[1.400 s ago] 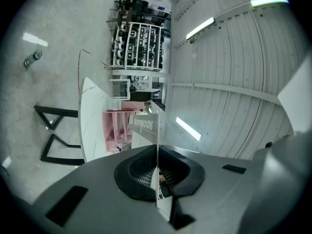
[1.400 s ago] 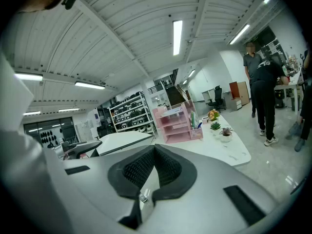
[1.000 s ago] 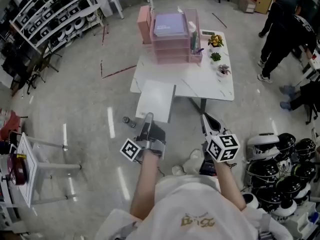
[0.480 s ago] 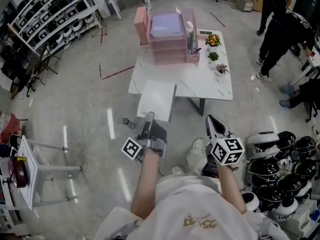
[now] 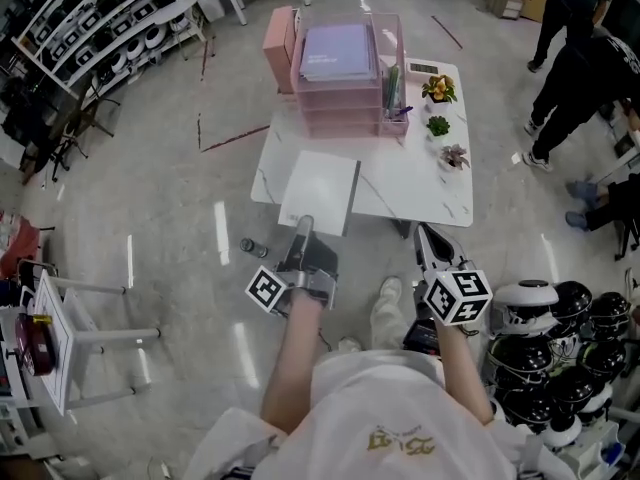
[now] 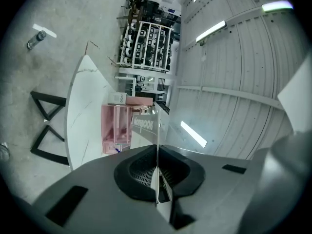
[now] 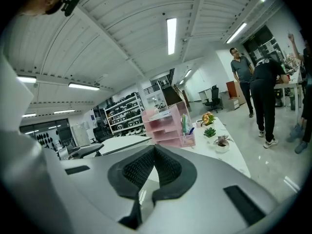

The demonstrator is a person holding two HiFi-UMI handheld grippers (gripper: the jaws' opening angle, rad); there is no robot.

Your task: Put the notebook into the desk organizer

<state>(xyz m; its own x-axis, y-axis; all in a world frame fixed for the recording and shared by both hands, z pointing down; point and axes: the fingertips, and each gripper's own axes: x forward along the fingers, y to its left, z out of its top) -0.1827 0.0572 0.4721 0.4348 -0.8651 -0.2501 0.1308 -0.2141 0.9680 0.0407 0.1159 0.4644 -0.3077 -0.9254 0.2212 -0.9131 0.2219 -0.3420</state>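
Note:
A white notebook is held flat and edge-first by my left gripper, which is shut on its near edge. It hangs over the near left part of the white table. In the left gripper view the notebook shows edge-on between the closed pads. The pink desk organizer stands at the table's far side, with a purple book on top. My right gripper is low at the right, short of the table, shut with nothing in it. The organizer lies ahead of it.
Three small potted plants line the table's right side. Two people stand at the far right. Black and white helmets are piled at the lower right. A shelf rack and a small side table stand at the left.
The view has closed in on the table. The notebook in my left gripper has moved forward, from over the floor to over the table's near edge. The right gripper also came forward.

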